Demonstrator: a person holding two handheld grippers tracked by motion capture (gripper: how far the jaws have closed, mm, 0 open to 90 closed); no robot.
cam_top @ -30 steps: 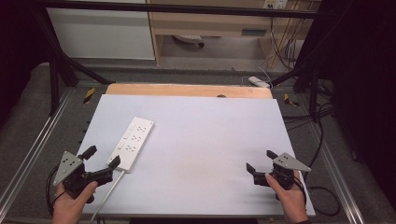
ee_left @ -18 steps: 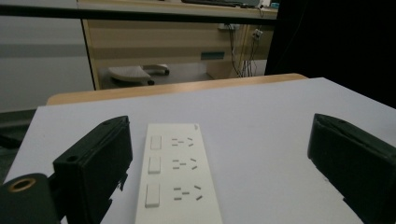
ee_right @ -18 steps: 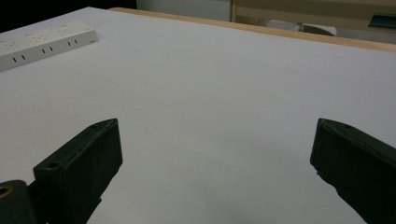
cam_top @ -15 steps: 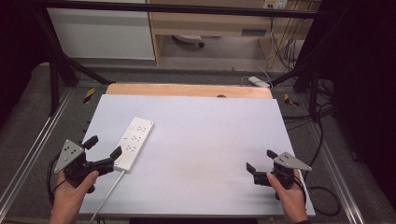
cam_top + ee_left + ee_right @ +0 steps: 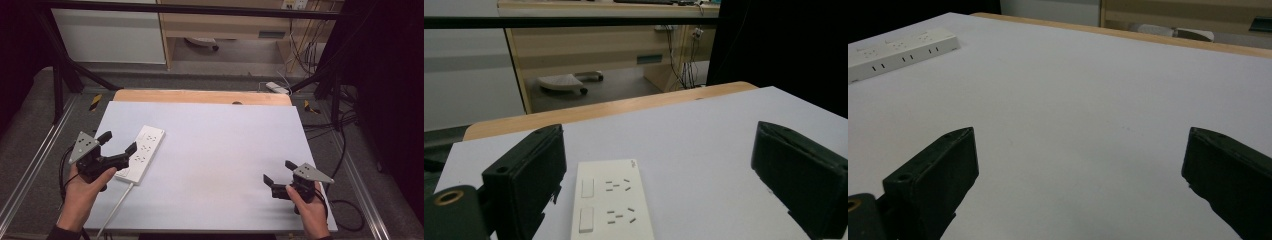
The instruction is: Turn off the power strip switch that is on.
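Fingers of the left gripper (image 5: 119,146) have moved up, spread wide, either side of the power strip (image 5: 142,152). A grab looks next; the right gripper (image 5: 278,175) waits, fingers spread.

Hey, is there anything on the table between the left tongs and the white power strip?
Nothing visible. The left tongs are open right at the near end of the power strip, and in the left gripper view the strip lies between the jaws with only bare white table around it.
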